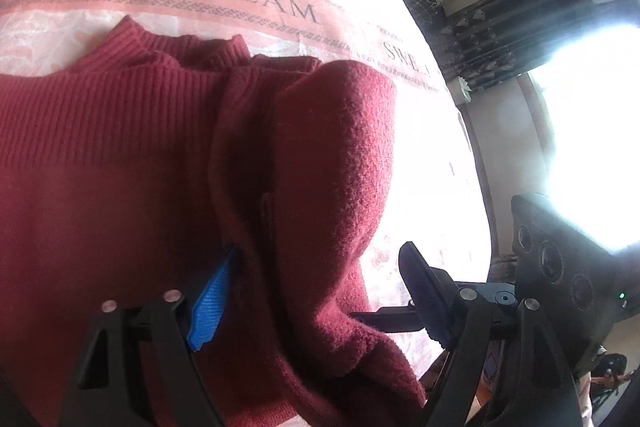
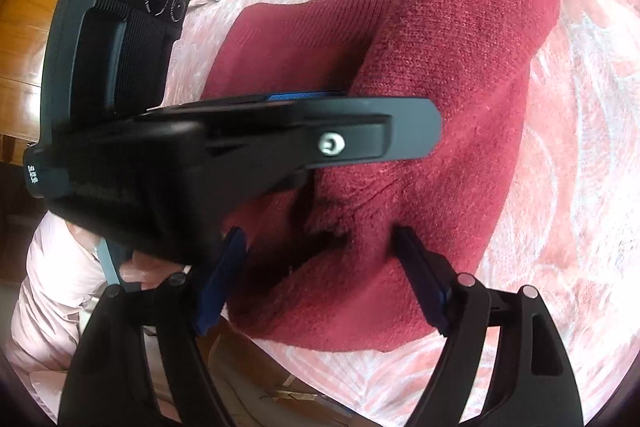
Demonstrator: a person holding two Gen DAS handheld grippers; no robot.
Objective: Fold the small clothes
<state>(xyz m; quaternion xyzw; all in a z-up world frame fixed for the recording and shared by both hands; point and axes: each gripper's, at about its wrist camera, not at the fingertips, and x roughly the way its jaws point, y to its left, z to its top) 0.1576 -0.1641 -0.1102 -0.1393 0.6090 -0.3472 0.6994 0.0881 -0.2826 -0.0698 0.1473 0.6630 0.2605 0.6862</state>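
Your dark red sweater (image 2: 440, 107) lies on the pink "SWEET DREAM" bedspread (image 2: 580, 187), one side folded over the body, ribbed collar away from you. Your left gripper (image 1: 316, 291) stands spread over the folded part, pinching nothing. Your right gripper (image 2: 316, 275) is likewise spread at the hem, its pads not pressing the knit.

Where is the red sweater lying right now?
The red sweater lies partly folded on the pink "SWEET DREAM" bedspread, below its lettering in both views.
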